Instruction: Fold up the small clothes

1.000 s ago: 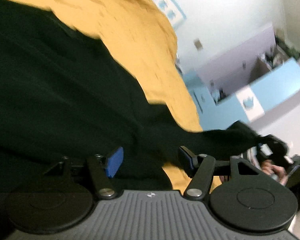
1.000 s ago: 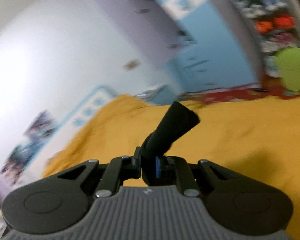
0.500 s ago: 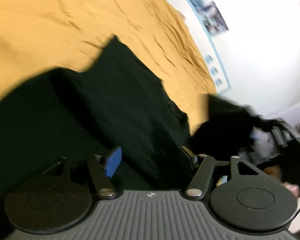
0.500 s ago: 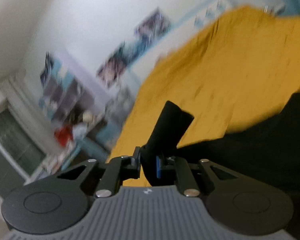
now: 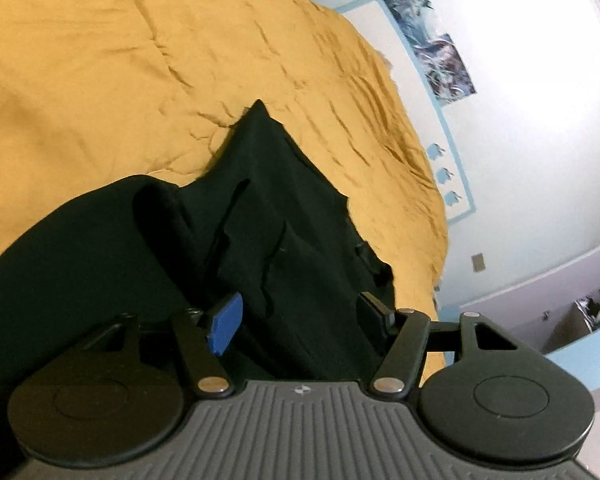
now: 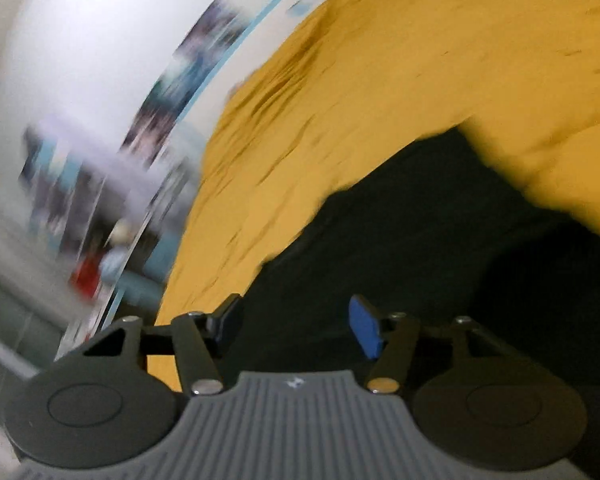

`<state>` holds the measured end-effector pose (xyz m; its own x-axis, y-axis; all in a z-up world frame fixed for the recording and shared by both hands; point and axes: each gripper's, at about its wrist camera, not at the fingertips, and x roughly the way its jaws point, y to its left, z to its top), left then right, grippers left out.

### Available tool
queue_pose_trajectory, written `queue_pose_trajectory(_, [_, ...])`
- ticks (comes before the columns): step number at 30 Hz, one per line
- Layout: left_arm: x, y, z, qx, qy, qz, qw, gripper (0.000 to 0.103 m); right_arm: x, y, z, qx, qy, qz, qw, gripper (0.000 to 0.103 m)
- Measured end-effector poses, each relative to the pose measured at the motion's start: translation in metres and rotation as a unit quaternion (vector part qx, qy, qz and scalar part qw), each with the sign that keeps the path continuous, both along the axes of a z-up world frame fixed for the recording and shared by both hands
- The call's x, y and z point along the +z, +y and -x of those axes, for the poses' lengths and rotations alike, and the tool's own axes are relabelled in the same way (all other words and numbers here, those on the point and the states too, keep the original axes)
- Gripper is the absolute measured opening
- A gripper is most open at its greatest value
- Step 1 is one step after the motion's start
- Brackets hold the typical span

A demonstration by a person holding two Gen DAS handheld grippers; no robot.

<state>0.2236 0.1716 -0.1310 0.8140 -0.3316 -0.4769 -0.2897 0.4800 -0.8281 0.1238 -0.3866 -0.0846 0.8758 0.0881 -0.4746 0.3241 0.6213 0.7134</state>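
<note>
My left gripper point(image 5: 300, 318) hung just above the black garment point(image 5: 284, 216), its jaws spread wide with nothing between them; one fingertip point(image 5: 225, 322) carried a blue pad. My right gripper point(image 6: 296, 326) was likewise spread and empty, its blue-padded fingertip point(image 6: 365, 330) over dark cloth, its other fingertip near the garment's edge. That view was blurred, so I could not tell whether either fingertip touched the fabric.

The black garment point(image 6: 440, 248) lay on the bed, crumpled in loose overlapping folds, with a rounded fold at the near left in the left wrist view and a pointed corner reaching farther out over the mustard-yellow bedspread point(image 5: 148, 64). The bedspread was wrinkled and ran on to the far edge of the bed.

Beyond that edge stood a white wall point(image 5: 540, 92) with a pale blue border and posters point(image 5: 440, 52).
</note>
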Motion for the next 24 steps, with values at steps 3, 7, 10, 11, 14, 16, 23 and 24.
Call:
queue_pose_trajectory(3, [-0.006, -0.002, -0.005, 0.014, 0.022, -0.009, 0.9996, 0.073, -0.010, -0.039, 0.023, -0.049, 0.012, -0.026, 0.998, 0.057])
queue_pose_trajectory(7, [-0.012, 0.001, -0.006, 0.035, 0.053, -0.010, 0.9979, 0.072, -0.024, -0.063, 0.050, -0.069, 0.017, -0.050, 0.996, 0.058])
queue_pose_trajectory(10, [-0.012, 0.000, -0.011, 0.033, 0.052, -0.022, 0.9978, 0.072, -0.030, -0.057, 0.051, -0.055, 0.020, -0.043, 0.997, 0.058])
queue_pose_trajectory(11, [-0.012, -0.001, -0.014, 0.033, 0.051, -0.026, 0.9978, 0.072, -0.031, -0.055, 0.052, -0.052, 0.019, -0.041, 0.998, 0.058])
queue_pose_trajectory(14, [-0.014, -0.004, -0.023, 0.032, 0.044, -0.028, 0.9981, 0.061, -0.036, -0.055, 0.047, -0.050, 0.017, -0.050, 0.997, 0.058])
queue_pose_trajectory(16, [-0.016, -0.007, -0.024, 0.039, 0.044, -0.028, 0.9979, 0.044, -0.036, -0.061, 0.035, -0.054, 0.022, -0.063, 0.996, 0.058])
queue_pose_trajectory(23, [-0.005, -0.017, -0.019, 0.034, 0.008, -0.053, 0.9980, 0.007, -0.052, -0.068, 0.006, -0.065, 0.021, -0.097, 0.993, 0.063])
queue_pose_trajectory(24, [0.001, -0.016, -0.016, 0.034, -0.009, -0.049, 0.9982, 0.007, -0.058, -0.070, 0.001, -0.072, 0.030, -0.104, 0.992, 0.064])
